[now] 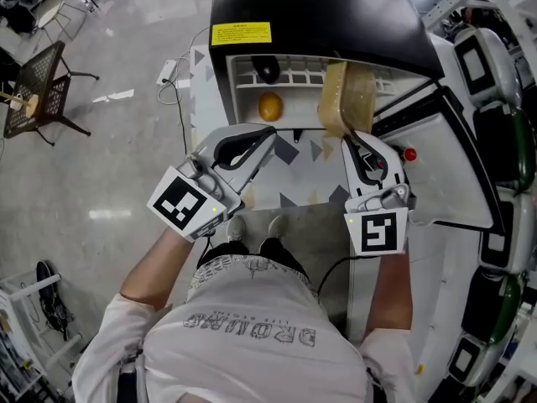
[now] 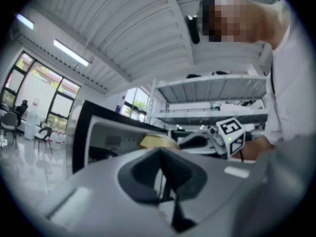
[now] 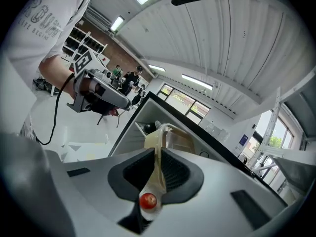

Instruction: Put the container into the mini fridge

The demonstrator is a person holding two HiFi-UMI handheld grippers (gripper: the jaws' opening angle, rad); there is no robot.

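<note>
The black mini fridge (image 1: pixel 319 11) stands open ahead of me, its white door (image 1: pixel 445 162) swung out to the right. A translucent yellowish container (image 1: pixel 346 99) hangs tilted in front of the fridge's white shelf (image 1: pixel 294 78), with my right gripper (image 1: pixel 354 141) shut on its lower edge. The right gripper view has the container (image 3: pixel 173 136) clamped between the pads (image 3: pixel 175 169), with the fridge opening (image 3: pixel 140 127) behind it. My left gripper (image 1: pixel 267 134) is shut and empty, left of the container and just before the fridge. In its own view the left gripper (image 2: pixel 163 167) points at the fridge (image 2: pixel 81 132).
An orange (image 1: pixel 270 106) and a dark object (image 1: pixel 266 70) lie inside the fridge. A small red thing (image 1: pixel 409 154) sits on the door. A metal chair (image 1: pixel 38 91) and a power strip (image 1: pixel 166 72) are on the floor at left. Racks (image 1: pixel 495 141) stand at right.
</note>
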